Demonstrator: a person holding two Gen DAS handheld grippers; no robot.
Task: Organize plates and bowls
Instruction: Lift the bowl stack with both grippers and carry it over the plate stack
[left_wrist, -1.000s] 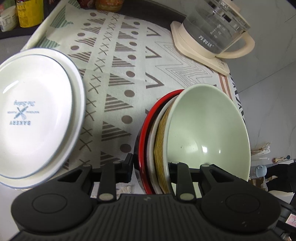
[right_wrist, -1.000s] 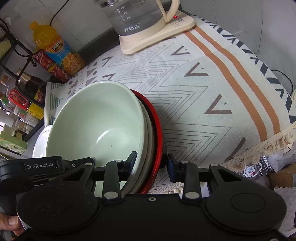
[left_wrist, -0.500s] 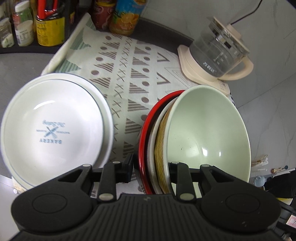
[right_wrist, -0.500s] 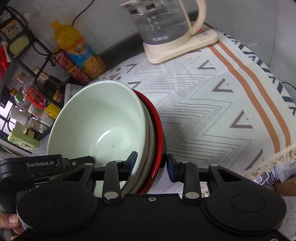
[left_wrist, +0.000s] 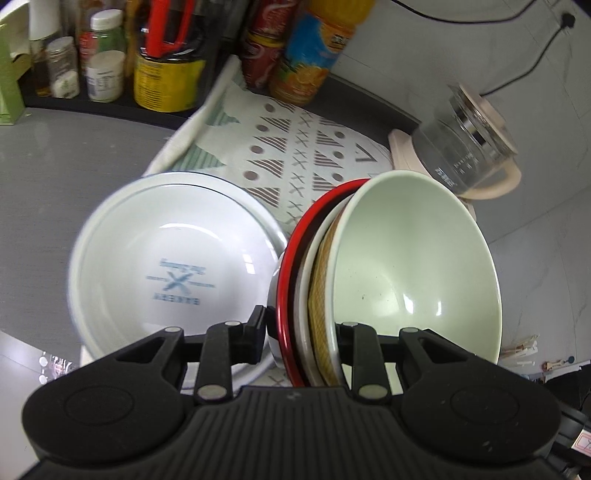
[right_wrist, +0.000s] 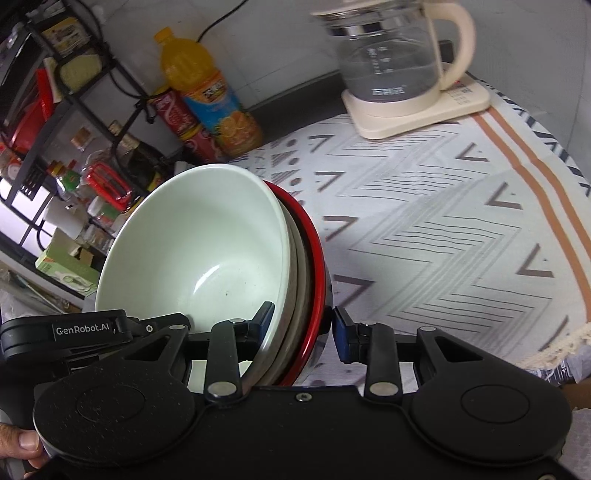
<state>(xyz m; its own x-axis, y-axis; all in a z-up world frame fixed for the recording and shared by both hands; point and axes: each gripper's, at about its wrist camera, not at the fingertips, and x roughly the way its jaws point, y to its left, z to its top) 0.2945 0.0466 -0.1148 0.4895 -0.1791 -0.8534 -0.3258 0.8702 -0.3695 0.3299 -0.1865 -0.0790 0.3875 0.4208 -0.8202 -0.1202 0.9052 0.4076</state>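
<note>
A nested stack of bowls, a pale green bowl (left_wrist: 413, 258) innermost and a red-rimmed bowl (left_wrist: 295, 258) outermost, is held between both grippers above the patterned cloth. My left gripper (left_wrist: 301, 332) is shut on the stack's rim. My right gripper (right_wrist: 301, 325) clamps the opposite rim, green bowl (right_wrist: 192, 251) to its left and red rim (right_wrist: 314, 258) inside the jaws. A stack of white plates (left_wrist: 173, 266) printed BAKERY lies left of the bowls, in the left wrist view.
A glass kettle (right_wrist: 395, 62) on a cream base stands at the far side of the cloth (right_wrist: 443, 221). An orange juice bottle (right_wrist: 207, 96), a red can (right_wrist: 181, 122) and a rack of jars (left_wrist: 110, 66) line the back edge.
Both grippers have lifted the bowl stack up and tilted back, so the bottles and rack have come into view. The white plates now sit lower and closer to the bowls in the left wrist view.
</note>
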